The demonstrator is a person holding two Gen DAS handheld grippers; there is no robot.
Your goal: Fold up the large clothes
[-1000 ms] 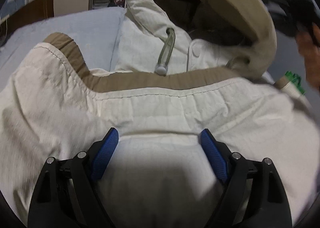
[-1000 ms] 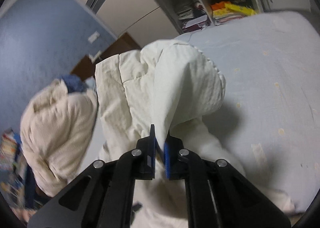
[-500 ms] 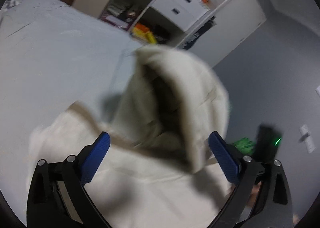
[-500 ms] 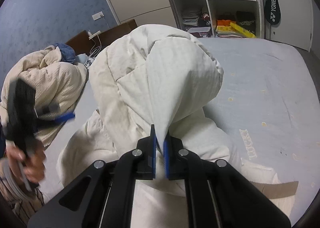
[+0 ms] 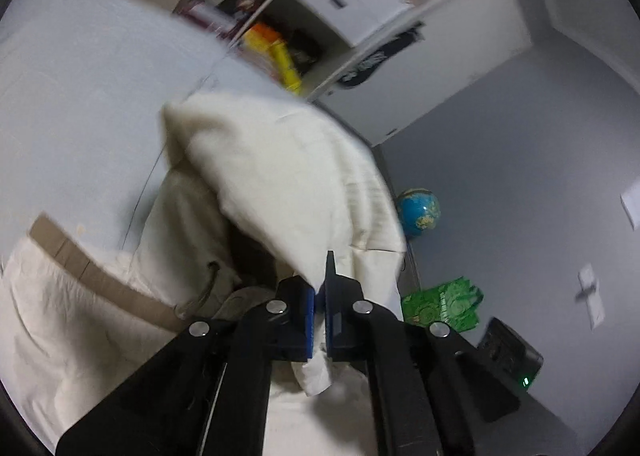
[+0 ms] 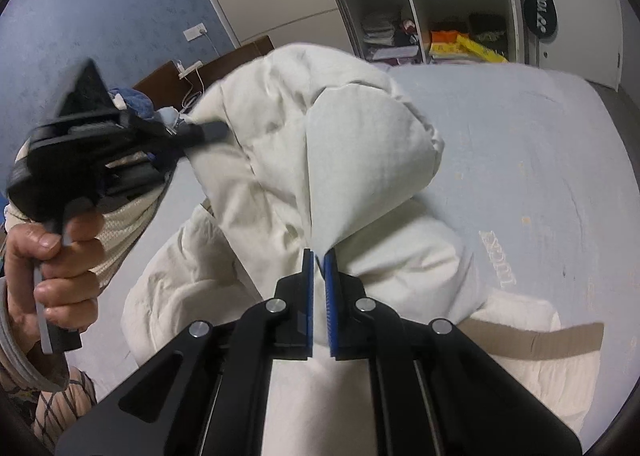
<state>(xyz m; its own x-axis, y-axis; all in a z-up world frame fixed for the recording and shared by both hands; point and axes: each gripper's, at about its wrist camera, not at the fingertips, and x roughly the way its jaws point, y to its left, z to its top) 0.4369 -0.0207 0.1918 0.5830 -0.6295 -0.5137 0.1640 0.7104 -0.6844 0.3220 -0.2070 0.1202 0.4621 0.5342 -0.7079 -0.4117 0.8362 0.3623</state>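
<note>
Currently: cream padded hooded jacket with tan trim (image 6: 320,160), lifted over pale blue bed sheet (image 6: 540,160).
Left gripper (image 5: 319,296) is pinching a cream fabric edge between its blue pads; right gripper (image 6: 316,280) is likewise clamping a fold of the raised hood. Lower jacket body is lying on the sheet. Blue globe (image 5: 418,210) and green bag (image 5: 442,304) are sitting beside the bed.

Globe (image 5: 418,211), green bag (image 5: 442,304), racket case (image 6: 540,6).
</note>
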